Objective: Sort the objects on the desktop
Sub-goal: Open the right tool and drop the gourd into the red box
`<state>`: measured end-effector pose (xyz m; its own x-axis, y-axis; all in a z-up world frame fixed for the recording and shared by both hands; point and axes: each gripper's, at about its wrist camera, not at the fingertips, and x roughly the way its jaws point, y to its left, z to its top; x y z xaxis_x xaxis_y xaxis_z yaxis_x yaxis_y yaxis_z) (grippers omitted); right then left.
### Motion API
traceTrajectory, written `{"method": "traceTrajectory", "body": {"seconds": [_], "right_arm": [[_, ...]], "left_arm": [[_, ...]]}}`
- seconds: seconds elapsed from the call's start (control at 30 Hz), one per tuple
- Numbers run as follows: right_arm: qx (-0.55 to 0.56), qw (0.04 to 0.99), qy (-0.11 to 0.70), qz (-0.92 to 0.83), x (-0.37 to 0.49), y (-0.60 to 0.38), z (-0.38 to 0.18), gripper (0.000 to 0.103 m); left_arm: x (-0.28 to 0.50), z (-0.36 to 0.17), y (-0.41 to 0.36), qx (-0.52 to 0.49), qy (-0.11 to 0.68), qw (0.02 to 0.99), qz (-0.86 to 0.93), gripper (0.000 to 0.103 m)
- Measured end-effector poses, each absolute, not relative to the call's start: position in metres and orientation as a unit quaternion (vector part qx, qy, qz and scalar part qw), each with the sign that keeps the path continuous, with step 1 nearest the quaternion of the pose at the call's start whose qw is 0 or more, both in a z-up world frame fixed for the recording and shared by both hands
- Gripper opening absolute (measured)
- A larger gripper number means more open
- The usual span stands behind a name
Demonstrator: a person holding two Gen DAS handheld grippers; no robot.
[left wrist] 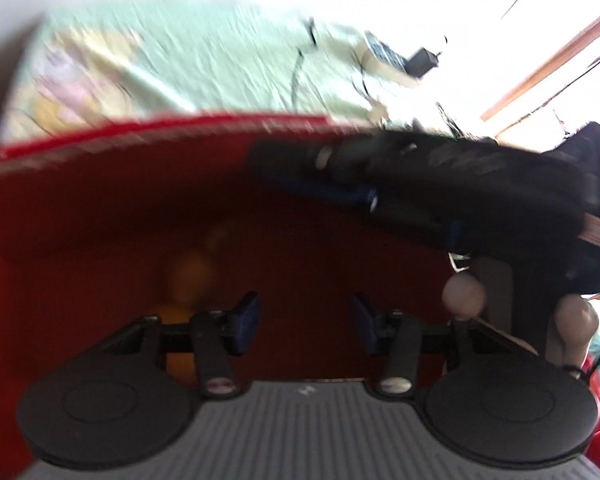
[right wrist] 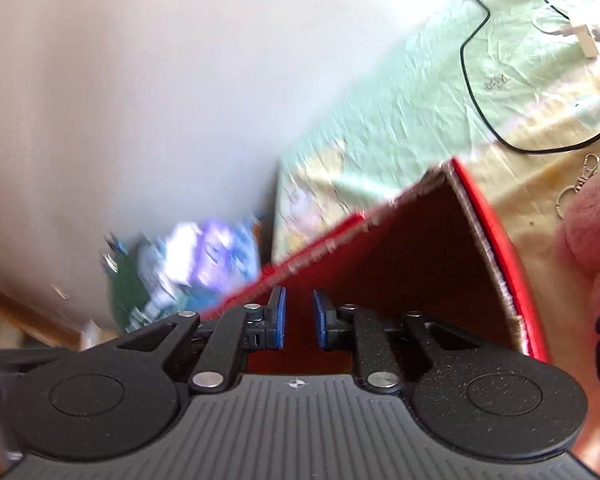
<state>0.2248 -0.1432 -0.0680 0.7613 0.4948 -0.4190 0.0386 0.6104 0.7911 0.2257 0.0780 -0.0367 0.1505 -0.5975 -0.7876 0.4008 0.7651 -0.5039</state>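
A red box [left wrist: 140,132] fills the left wrist view, tipped toward me so its dark inside shows. A blurred orange object [left wrist: 188,276] lies inside it, just beyond my left finger. My left gripper [left wrist: 305,320] is open inside the box with nothing between its fingers. My right gripper [left wrist: 320,188] reaches in over the box rim from the right, held by a hand [left wrist: 462,294]. In the right wrist view the right gripper [right wrist: 300,316] hovers over the red box [right wrist: 496,240], its blue pads a narrow gap apart and holding nothing.
A pale green tablecloth [right wrist: 400,100] covers the table. On it lie a black cable [right wrist: 470,80], a white charger [right wrist: 580,36], a keyring [right wrist: 580,184] and a pink plush toy [right wrist: 580,236]. A power strip [left wrist: 384,56] with a black adapter [left wrist: 420,60] lies at the far end.
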Motion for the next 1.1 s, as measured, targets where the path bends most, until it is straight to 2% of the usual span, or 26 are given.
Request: {"method": "traceTrajectory", "body": {"seconds": [0.1, 0.2, 0.3, 0.4, 0.63, 0.9, 1.1], "right_arm": [[0.414, 0.847, 0.309, 0.127, 0.222, -0.142, -0.066, 0.018], [0.414, 0.848, 0.308, 0.126, 0.226, -0.139, -0.065, 0.018], [0.406, 0.850, 0.314, 0.120, 0.233, -0.136, -0.064, 0.018], [0.398, 0.851, 0.323, 0.118, 0.234, -0.136, -0.063, 0.018], [0.376, 0.848, 0.355, 0.114, 0.246, -0.125, -0.064, 0.018], [0.359, 0.845, 0.383, 0.102, 0.255, -0.113, -0.065, 0.021], [0.351, 0.843, 0.396, 0.094, 0.256, -0.109, -0.067, 0.023]], "left_arm": [[0.241, -0.052, 0.066, -0.086, 0.598, 0.735, -0.308, 0.055], [0.252, -0.064, 0.055, -0.080, 0.631, 0.718, -0.284, 0.061], [0.252, -0.075, 0.044, -0.056, 0.660, 0.700, -0.268, 0.061], [0.250, -0.070, 0.044, -0.036, 0.653, 0.718, -0.239, 0.063], [0.250, -0.068, 0.077, -0.091, 0.652, 0.734, -0.164, 0.066], [0.240, -0.050, 0.103, -0.039, 0.620, 0.780, -0.077, 0.067], [0.235, -0.043, 0.124, -0.055, 0.616, 0.782, -0.072, 0.067]]}}
